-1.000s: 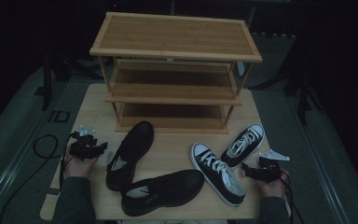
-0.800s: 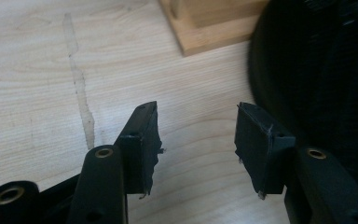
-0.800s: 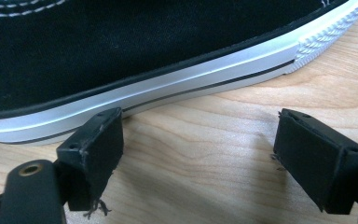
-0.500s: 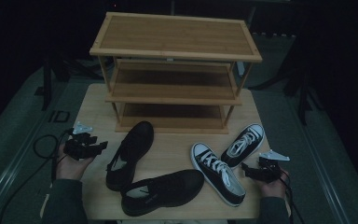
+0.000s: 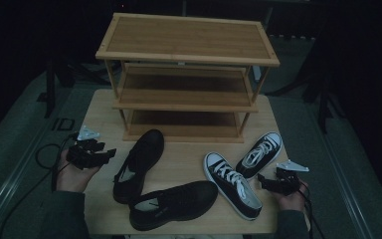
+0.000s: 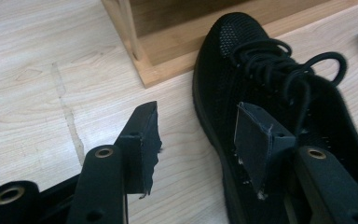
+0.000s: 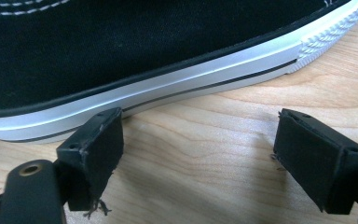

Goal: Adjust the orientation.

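Note:
Two black lace-up shoes lie on the wooden table [image 5: 98, 115]: one [image 5: 140, 160] points toward the rack, the other [image 5: 175, 201] lies across the front. Right of them are two black-and-white sneakers, one nearer [image 5: 232, 185] and one farther [image 5: 261, 152]. My left gripper [image 5: 107, 153] is open just left of the first black shoe. In the left gripper view its jaws [image 6: 198, 149] stand apart, the right pad over the shoe's [image 6: 270, 88] laced side. My right gripper [image 5: 263, 182] is open beside the nearer sneaker, its jaws [image 7: 205, 156] low over the table facing the white sole [image 7: 177, 84].
A three-tier bamboo shoe rack [image 5: 186, 74] stands at the back of the table, its shelves bare; its corner post [image 6: 133, 32] is close ahead of the left gripper. A cable [image 5: 42, 159] trails off the table's left edge. Dark floor surrounds the table.
My left gripper has edged slightly left and away from me. The right gripper and the shoes have stayed put.

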Action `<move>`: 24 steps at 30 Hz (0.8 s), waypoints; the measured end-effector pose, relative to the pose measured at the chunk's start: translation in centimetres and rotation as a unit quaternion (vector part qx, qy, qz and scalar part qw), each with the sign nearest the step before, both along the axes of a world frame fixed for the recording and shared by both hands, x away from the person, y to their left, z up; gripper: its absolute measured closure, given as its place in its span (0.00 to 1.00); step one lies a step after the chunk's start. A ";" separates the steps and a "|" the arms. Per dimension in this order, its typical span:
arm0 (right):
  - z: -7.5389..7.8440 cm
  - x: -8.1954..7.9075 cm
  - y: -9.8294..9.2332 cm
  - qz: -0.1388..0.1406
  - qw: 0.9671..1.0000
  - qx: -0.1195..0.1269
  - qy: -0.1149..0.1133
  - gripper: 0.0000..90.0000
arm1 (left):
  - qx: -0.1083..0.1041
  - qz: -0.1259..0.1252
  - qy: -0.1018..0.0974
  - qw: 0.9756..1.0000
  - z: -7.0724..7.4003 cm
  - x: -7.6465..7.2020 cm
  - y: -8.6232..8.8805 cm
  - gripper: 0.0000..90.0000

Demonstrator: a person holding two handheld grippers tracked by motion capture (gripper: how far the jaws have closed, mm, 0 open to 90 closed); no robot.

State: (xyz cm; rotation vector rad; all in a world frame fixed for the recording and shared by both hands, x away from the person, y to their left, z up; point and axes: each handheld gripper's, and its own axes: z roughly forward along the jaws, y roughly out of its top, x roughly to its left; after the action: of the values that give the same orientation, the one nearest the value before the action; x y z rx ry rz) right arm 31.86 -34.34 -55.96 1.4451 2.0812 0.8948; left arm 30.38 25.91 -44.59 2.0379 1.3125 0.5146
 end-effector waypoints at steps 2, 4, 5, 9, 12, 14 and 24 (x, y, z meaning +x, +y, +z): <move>0.0 0.0 0.0 0.000 1.000 0.000 0.000 0.18 | 0.004 -0.004 0.000 1.000 0.2 -0.1 -0.3 0.55; 0.0 0.0 0.0 0.000 1.000 0.000 0.000 0.18 | 0.007 -0.010 0.002 1.000 0.4 -0.2 -0.5 0.55; 0.0 0.0 0.0 0.000 1.000 0.000 0.000 0.18 | 0.007 -0.011 0.002 1.000 0.5 -0.2 -0.6 0.56; 0.0 0.0 0.0 0.000 1.000 0.000 0.000 0.18 | 0.004 -0.022 0.004 1.000 0.9 -0.4 -1.0 0.57; 0.0 0.0 0.0 0.000 1.000 0.000 0.000 0.18 | 0.004 -0.027 0.006 1.000 1.0 -0.5 -1.3 0.56; 0.0 0.0 0.0 0.000 1.000 0.000 0.000 0.18 | 0.005 -0.029 0.008 1.000 1.0 -0.5 -1.6 0.56; 0.0 0.0 0.0 0.000 1.000 0.000 0.000 0.18 | 0.017 -0.053 0.022 0.998 0.8 -0.7 -3.0 0.55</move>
State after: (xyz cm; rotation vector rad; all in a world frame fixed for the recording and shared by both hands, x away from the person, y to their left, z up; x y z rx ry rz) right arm 31.86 -34.34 -55.97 1.4441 2.0819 0.8949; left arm 29.69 22.88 -43.76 2.1443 1.2218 0.4485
